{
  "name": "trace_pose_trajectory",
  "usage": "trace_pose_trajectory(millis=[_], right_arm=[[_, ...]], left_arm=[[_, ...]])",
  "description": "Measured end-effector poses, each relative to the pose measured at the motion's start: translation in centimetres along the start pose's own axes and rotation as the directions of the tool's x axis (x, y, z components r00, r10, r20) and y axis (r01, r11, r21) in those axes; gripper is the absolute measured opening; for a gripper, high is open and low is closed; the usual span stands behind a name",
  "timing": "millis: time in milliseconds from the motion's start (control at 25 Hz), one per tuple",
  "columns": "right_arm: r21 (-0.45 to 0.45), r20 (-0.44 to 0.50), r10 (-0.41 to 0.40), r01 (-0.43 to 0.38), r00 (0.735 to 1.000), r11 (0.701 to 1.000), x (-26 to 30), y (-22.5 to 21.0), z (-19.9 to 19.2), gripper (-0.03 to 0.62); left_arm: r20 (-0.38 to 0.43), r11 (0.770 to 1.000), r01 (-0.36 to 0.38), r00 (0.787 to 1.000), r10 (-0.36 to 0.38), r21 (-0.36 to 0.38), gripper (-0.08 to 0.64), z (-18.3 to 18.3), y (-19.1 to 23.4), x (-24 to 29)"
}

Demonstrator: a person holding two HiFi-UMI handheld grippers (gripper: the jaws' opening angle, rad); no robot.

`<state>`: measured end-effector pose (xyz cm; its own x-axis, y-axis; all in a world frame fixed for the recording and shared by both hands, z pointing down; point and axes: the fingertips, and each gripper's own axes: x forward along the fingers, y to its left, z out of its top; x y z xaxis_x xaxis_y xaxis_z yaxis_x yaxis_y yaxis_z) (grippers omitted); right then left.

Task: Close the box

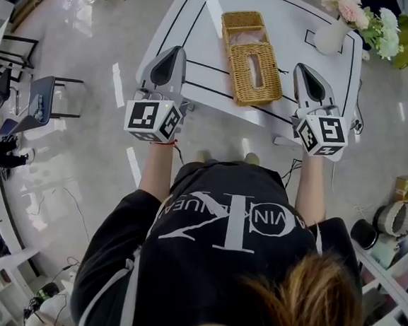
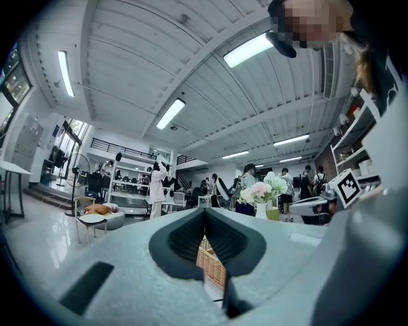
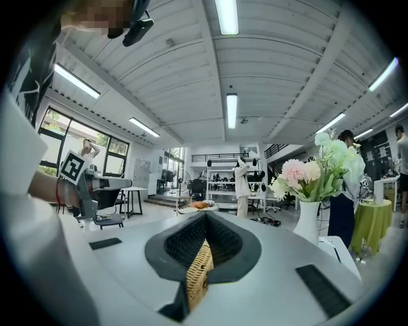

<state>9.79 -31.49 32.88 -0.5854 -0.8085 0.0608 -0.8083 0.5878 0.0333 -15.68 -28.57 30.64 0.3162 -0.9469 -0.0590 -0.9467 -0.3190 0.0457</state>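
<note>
Lying open on the white table (image 1: 181,22), the wicker box (image 1: 251,67) sits at 12 o'clock from the person, near the table's front edge. Its long axis runs away from the person, the far end leaning slightly toward 11 o'clock and the near end toward 5 o'clock. The far half is an open tray with something pale pink inside that cannot be made out. The near half is the panel with an oval slot, lying face up and end to end with the tray.

The left gripper (image 1: 174,51) hovers at the box's 9 o'clock and the right gripper (image 1: 302,66) at its 3 o'clock, both apart from it. Both point toward 12 o'clock at about the same height, forearms straight and roughly parallel. The marker cubes (image 1: 153,119) sit at the near ends.

In the left gripper view the left gripper (image 2: 204,211) has its jaws together with nothing gripped. Only a sliver of the box (image 2: 210,261) shows, through the gap below the tips. The right gripper (image 3: 205,215) is likewise closed and empty, with the weave (image 3: 199,274) visible beyond.

A white vase of flowers (image 1: 332,35) stands at the box's 2 o'clock, well apart. The person's head and dark shirt (image 1: 231,253) cover the lower part of the head view.
</note>
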Motion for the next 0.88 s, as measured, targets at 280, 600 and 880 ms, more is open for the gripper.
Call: trace_pose_trajectory(millis=[280,600,880], right_arm=[[0.002,0.002,-0.003,0.003,1.0,1.0,-0.03,-0.29,0.01,-0.002],[0.016,0.016,-0.015,0.015,1.0,1.0,-0.24,-1.02,-0.09,-0.002],[0.026,0.017,-0.028,0.028,0.999,0.999,-0.51,-0.92,0.18,-0.002]], left_arm=[[0.0,1.0,0.0,1.0,0.0,-0.005,0.011,-0.02,0.0,0.24],[-0.003,1.0,0.004,1.0,-0.004,-0.014,0.011,-0.41,-0.29,0.65],[-0.002,1.0,0.005,1.0,-0.005,-0.016,0.011,-0.04,-0.14,0.36]])
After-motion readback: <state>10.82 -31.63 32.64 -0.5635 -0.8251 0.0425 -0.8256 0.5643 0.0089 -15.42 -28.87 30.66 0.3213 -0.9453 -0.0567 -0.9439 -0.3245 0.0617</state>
